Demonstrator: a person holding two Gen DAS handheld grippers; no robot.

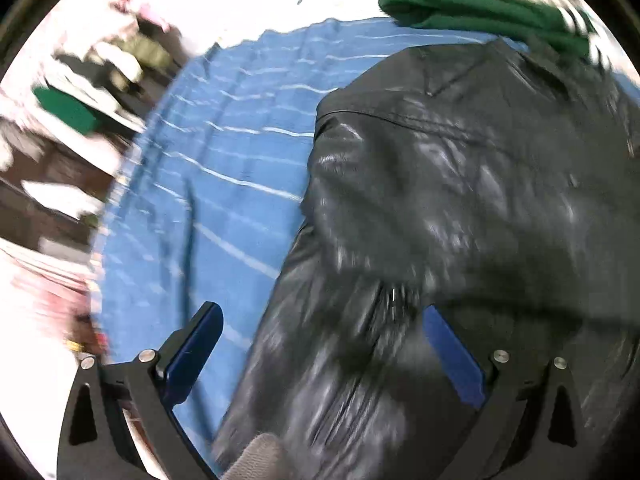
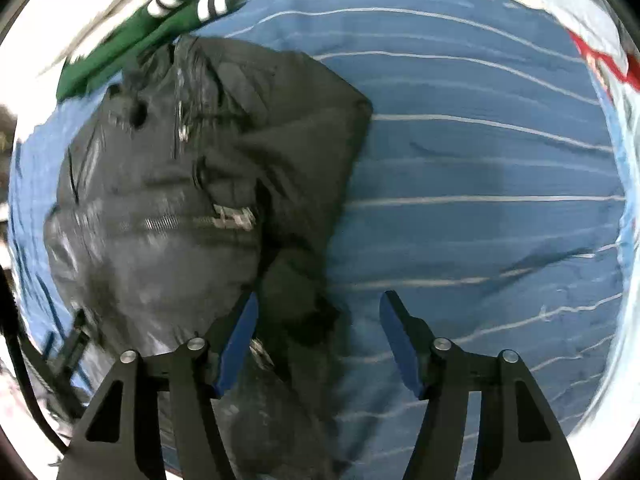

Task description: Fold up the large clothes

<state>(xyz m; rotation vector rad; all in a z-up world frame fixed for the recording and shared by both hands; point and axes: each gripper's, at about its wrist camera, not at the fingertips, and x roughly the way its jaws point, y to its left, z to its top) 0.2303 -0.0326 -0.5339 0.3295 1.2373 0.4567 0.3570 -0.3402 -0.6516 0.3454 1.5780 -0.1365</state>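
Black leather jacket (image 1: 460, 208), glossy and creased, lies bunched in a heap, with a shoulder seam and metal zippers showing. From the left tongs (image 1: 320, 344) it spreads ahead and between the fingers. From the right tongs (image 2: 316, 340) it sits ahead and leftward, one fold reaching between the fingers.

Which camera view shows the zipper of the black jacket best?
The right wrist view: the zipper runs across the black jacket, though blurred. The left wrist view shows mostly the jacket's back and sleeve, with no clear zipper.
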